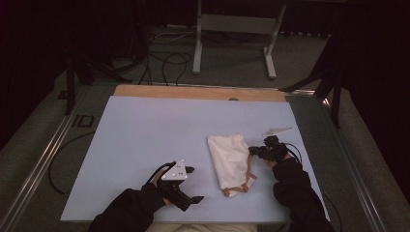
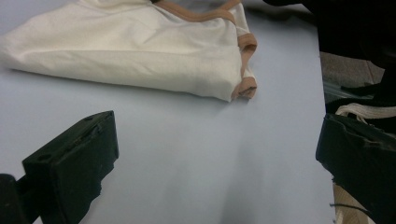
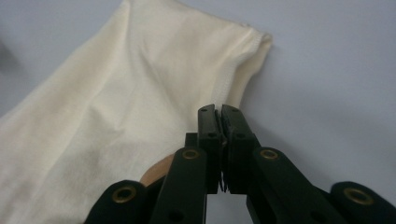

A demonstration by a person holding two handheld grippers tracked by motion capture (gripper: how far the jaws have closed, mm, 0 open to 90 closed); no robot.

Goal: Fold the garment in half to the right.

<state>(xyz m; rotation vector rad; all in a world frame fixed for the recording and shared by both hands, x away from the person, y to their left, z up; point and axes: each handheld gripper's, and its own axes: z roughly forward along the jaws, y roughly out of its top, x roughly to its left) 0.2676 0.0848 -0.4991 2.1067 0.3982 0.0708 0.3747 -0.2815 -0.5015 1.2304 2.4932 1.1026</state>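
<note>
Two grippers frame one folded cream cloth [image 1: 229,162], and from the high view I read the layout first. That cloth lies right of centre on the pale blue table [image 1: 145,140], its long axis running from upper middle down toward the lower edge of the frame, with a tan strap [image 1: 247,176] looping out along its right side and lower end. My right gripper [image 1: 261,152] sits at the cloth's right edge, about halfway along, touching the strap there. My left gripper [image 1: 186,186] rests at lower left of the cloth, apart from it, with bare table between.

From the left gripper view, I see the two black jaws standing wide apart at the bottom corners, nothing between them. The cloth [image 2: 135,51] stretches across the top of the frame, its tan-trimmed corner [image 2: 245,86] pointing toward me at upper right of centre. So the cloth lies ahead of this gripper, near but not touching.

From the right gripper view, the jaws are pressed together at lower centre, and a bit of tan strap [image 3: 156,175] shows just behind them at the left; I judge they pinch the strap. The cloth [image 3: 116,112] spreads up and left from the jaw tips. My right hand is the nearer one; the left would have to travel forward to reach the near corner.
</note>
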